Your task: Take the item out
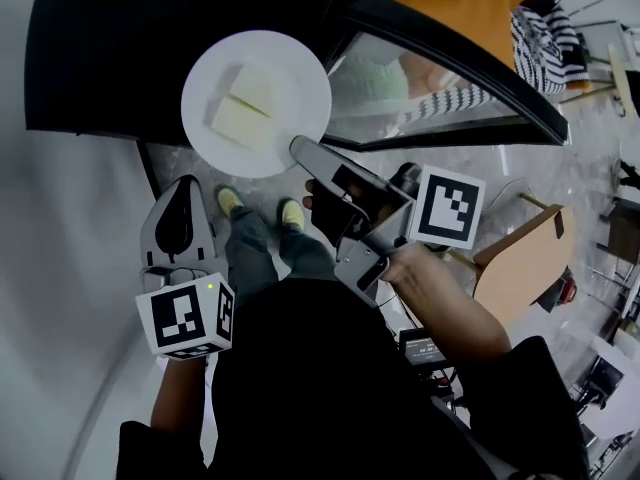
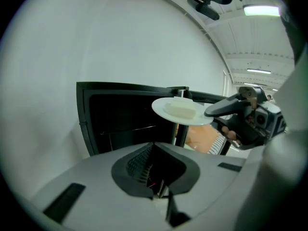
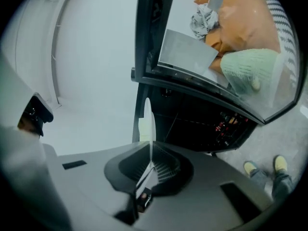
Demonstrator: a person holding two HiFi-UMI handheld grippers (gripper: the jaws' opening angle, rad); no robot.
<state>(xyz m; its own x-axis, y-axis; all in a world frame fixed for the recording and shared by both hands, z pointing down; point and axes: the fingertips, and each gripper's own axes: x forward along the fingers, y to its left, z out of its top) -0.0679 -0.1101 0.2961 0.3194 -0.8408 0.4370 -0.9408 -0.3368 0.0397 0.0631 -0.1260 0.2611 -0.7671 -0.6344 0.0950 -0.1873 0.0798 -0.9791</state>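
A round white plate (image 1: 300,78) carries pale cream blocks (image 1: 245,108) and hangs in the air in front of a black oven (image 1: 110,48). My right gripper (image 1: 300,150) is shut on the plate's near rim. In the right gripper view the plate (image 3: 150,121) stands edge-on between the jaws of that gripper (image 3: 150,161). The left gripper view shows the plate (image 2: 166,110) from the side, level, with the blocks (image 2: 182,109) on top and the right gripper (image 2: 217,110) at its edge. My left gripper (image 1: 188,183) is lower left of the plate, shut and empty; it shows again as the left gripper (image 2: 155,150).
The oven's glass door (image 1: 430,93) stands open to the right. Below are the person's feet in yellow shoes (image 1: 290,213) on a marbled floor. A wooden chair (image 1: 520,263) is at the right, a white wall (image 1: 60,248) at the left.
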